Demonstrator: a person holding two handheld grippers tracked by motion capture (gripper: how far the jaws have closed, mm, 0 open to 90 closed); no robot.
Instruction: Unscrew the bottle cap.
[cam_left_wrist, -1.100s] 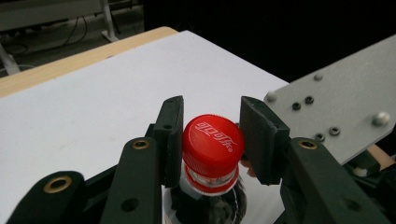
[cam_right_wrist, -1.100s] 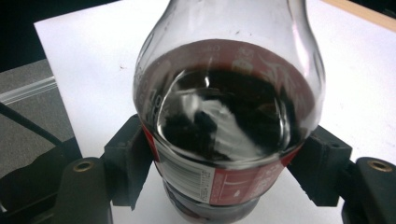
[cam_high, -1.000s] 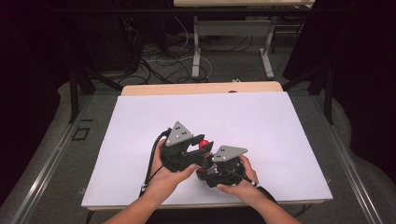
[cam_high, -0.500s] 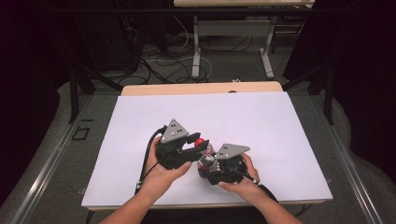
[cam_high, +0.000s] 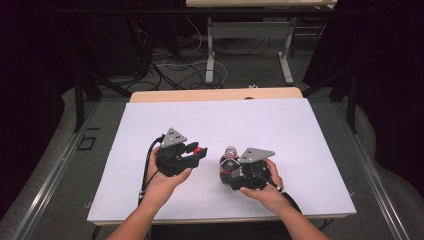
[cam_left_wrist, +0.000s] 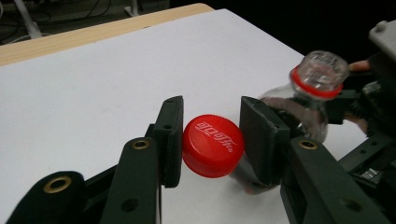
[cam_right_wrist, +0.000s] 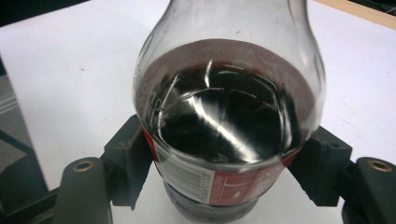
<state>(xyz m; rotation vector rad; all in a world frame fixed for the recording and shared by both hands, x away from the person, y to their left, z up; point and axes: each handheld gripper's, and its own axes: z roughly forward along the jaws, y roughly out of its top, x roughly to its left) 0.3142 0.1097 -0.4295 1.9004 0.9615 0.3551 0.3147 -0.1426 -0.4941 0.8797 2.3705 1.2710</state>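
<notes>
A person at a white-topped table holds a gripper in each hand. The left gripper has its two black jaws pressed on a round red plastic bottle cap with white lettering, held just above the tabletop and a little apart from the bottle. The right gripper clamps the labelled waist of a clear plastic cola bottle, part full of dark drink, its mouth uncapped with a red ring around the neck.

The cap appears to be off, so the step in hand looks like carrying it clear. The next move probably calls for setting the cap down flat while the right hand keeps the open bottle upright (a tilt could spill it).

Both hands work near the table's near edge; wide bare surface lies ahead and to both sides, well away from the far wooden edge.
</notes>
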